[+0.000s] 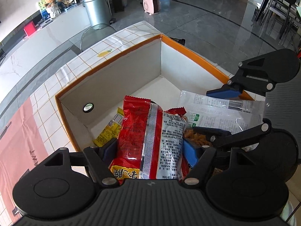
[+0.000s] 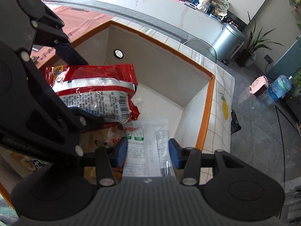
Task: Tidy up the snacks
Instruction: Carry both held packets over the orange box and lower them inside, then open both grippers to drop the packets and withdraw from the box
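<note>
Left tongs (image 1: 150,148) pinch red packet (image 1: 143,131) — right tongs (image 2: 148,148) pinch clear packet (image 2: 144,150) (both over box (image 1: 112,75)).

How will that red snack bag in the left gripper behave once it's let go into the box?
The red snack bag looks puffy and light, so it will probably slump sideways. Its glossy, crinkled foil suggests it slides easily against the white box wall.
</note>
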A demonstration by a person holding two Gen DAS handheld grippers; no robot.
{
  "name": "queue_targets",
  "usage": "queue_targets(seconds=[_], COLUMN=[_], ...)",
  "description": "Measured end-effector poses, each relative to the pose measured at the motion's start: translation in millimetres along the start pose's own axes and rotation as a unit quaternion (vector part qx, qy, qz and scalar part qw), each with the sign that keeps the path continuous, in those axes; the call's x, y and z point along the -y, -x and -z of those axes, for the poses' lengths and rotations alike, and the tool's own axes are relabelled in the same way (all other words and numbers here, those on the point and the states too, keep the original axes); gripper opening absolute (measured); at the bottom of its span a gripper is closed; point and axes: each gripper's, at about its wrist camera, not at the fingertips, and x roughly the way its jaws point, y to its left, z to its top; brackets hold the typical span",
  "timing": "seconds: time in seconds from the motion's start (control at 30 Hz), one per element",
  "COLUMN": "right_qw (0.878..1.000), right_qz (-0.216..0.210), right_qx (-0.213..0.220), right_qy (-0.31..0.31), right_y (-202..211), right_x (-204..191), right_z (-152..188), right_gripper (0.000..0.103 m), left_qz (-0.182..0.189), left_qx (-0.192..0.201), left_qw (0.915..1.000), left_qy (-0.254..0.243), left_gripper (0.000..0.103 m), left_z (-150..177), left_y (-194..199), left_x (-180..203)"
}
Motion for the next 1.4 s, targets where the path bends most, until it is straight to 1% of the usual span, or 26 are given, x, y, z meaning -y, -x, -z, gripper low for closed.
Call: queue_targets(seconds=[0.23,0.27,0.37,0.43,0.47,0.53,0.63,0.7,0.73,0.77,0.8,0.9,0.93,0.97,1.0,1.03,1.13,1.3,1.4], right_qw=[1.000,1.000,1.000,1.000,0.999,0.999,0.999,0.999,0.999,0.999,0.999,0.999,0.999,0.999,0.998,0.998,0.996,0.994,0.992], right_qz=[0.002,0.002,0.002,0.001,0.000,-0.001,0.004,0.008,0.008,0.006,0.006,0.015,0.016,0.015,0.013,0.008,-0.004,-0.021,-0.036], right_qx=[-0.014,-0.015,-0.021,-0.029,-0.034,-0.037,-0.035,-0.031,-0.031,-0.030,-0.029,-0.024,-0.019,-0.015,-0.013,-0.011,-0.008,0.011,0.030], right_qy=[0.007,0.006,0.008,0.005,0.003,0.000,-0.006,-0.008,-0.010,-0.013,-0.016,-0.032,-0.039,-0.046,-0.056,-0.068,-0.093,-0.111,-0.120], right_y=[-7.2,-7.7,-9.4,-11.0,-11.9,-11.8,-5.5,1.5,5.0,9.5,14.1,28.8,34.5,39.7,44.6,49.3,60.7,79.5,92.5], right_x=[-6.8,-7.0,-6.6,-5.9,-5.7,-5.5,-3.6,-3.8,-3.4,-3.3,-2.3,-3.3,-4.2,-5.3,-6.7,-7.8,-17.1,-41.7,-59.6], right_z=[-0.1,-0.6,-3.1,-3.6,-3.9,-6.7,-8.5,-9.0,-9.3,-10.3,-10.7,-10.6,-10.7,-10.6,-10.4,-9.9,-9.7,-12.7,-14.2], right_gripper=[0.046,0.047,0.047,0.048,0.051,0.055,0.057,0.062,0.068,0.072,0.072,0.074,0.077,0.077,0.078,0.081,0.081,0.081,0.086], left_qz=[-0.003,-0.003,0.000,0.004,0.003,-0.003,-0.007,-0.006,-0.005,-0.004,-0.002,-0.005,-0.003,0.003,0.013,0.020,0.024,0.009,-0.004], left_qx=[0.000,0.002,-0.002,-0.003,-0.003,0.004,0.028,0.038,0.043,0.050,0.057,0.078,0.085,0.092,0.101,0.107,0.116,0.125,0.141], left_qw=[1.0000,1.0000,1.0000,1.0000,1.0000,1.0000,0.9996,0.9992,0.9991,0.9987,0.9984,0.9967,0.9959,0.9950,0.9937,0.9924,0.9889,0.9847,0.9802], left_qy=[-0.002,-0.003,0.000,0.001,0.001,-0.001,-0.005,-0.005,-0.003,-0.001,0.002,0.022,0.030,0.038,0.048,0.059,0.089,0.121,0.139], left_gripper=[0.085,0.087,0.087,0.090,0.090,0.091,0.094,0.099,0.100,0.103,0.103,0.103,0.103,0.103,0.103,0.103,0.103,0.103,0.103], left_z=[3.5,4.1,4.6,4.6,4.4,4.9,7.9,8.7,9.6,10.6,11.3,16.3,18.5,20.8,23.1,26.4,37.6,61.1,79.3], left_y=[-4.0,-3.7,-3.4,-1.7,-0.5,3.2,14.1,22.4,26.3,30.6,35.5,50.7,56.2,61.3,67.0,72.0,86.0,118.1,139.0], left_x=[0.8,0.7,-0.5,-0.9,-1.4,-1.4,-2.1,-4.1,-5.2,-7.0,-8.6,-15.9,-19.2,-22.8,-26.5,-30.5,-40.7,-52.0,-59.0])
